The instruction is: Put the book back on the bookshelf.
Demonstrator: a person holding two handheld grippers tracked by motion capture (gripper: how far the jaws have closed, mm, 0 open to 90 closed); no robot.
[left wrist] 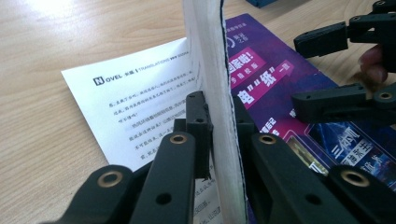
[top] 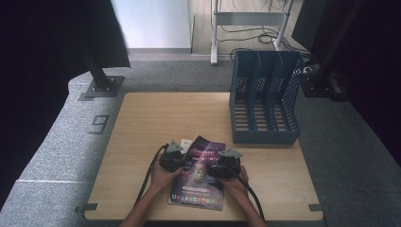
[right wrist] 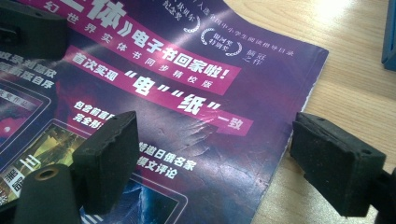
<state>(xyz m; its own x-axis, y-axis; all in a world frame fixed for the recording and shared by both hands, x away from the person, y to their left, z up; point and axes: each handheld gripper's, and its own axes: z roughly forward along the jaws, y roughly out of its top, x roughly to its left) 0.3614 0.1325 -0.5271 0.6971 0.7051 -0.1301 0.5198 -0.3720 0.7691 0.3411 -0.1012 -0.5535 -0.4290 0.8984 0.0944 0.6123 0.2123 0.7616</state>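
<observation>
Purple-covered, the book (top: 200, 174) is seen from the high view lying near the table's (top: 142, 142) front edge, well short of the blue file rack (top: 265, 101), with the left gripper (top: 171, 158) at its left edge and the right gripper (top: 226, 165) over its right part. In the left gripper view, the jaws are clamped on the raised block of pages (left wrist: 215, 107), probably so the book can be opened, a printed page (left wrist: 140, 107) being bared beside it. In the right gripper view, the right gripper (right wrist: 219, 163) is held wide open, nothing gripped, straddling the cover's (right wrist: 187, 93) edge, likely to steady it.
</observation>
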